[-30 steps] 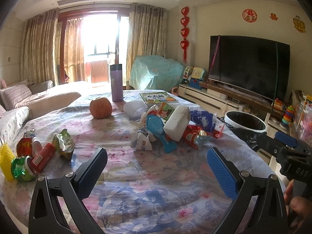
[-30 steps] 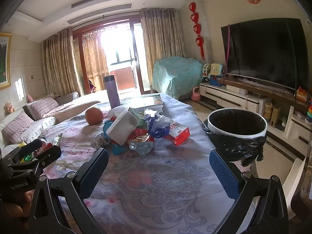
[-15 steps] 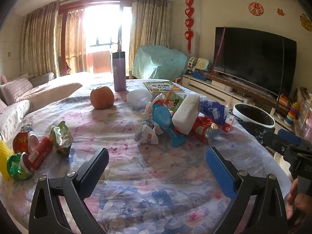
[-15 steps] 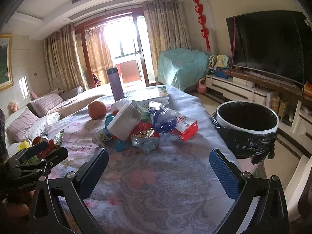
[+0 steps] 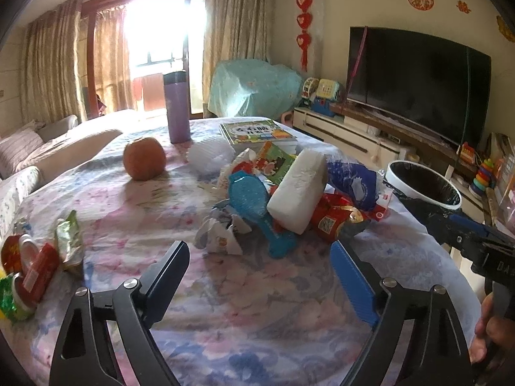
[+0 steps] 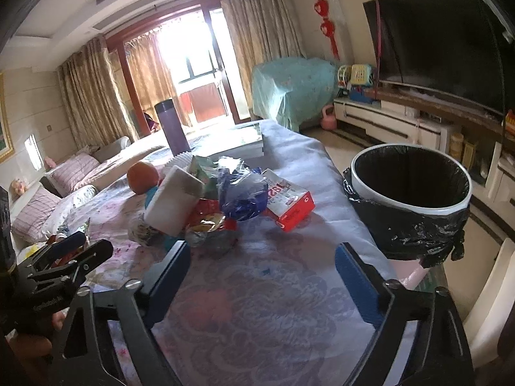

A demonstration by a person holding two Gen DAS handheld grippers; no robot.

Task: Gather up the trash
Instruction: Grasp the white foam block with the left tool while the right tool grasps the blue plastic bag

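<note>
A heap of trash lies mid-table: a crumpled white wrapper [image 5: 219, 236], a white foam block [image 5: 297, 189], a red snack bag [image 5: 334, 222], a blue plastic bag [image 6: 241, 193] and a red-and-white carton [image 6: 289, 202]. More wrappers and cans [image 5: 35, 267] lie at the table's left edge. A white bin with a black liner [image 6: 408, 189] stands off the table's right side. My left gripper [image 5: 260, 267] is open and empty, just short of the crumpled wrapper. My right gripper [image 6: 260, 267] is open and empty over the cloth, in front of the heap.
An orange fruit [image 5: 144, 162], a purple flask [image 5: 176, 111], a blue plastic brush [image 5: 254, 199] and books [image 5: 257, 132] also sit on the floral tablecloth [image 5: 225, 321]. A sofa with cushions [image 6: 70, 173] is left, a TV and cabinet [image 5: 415, 80] right.
Both grippers have moved forward towards the heap, which looks nearer in both views. Both stay open. Nothing on the table has moved.
</note>
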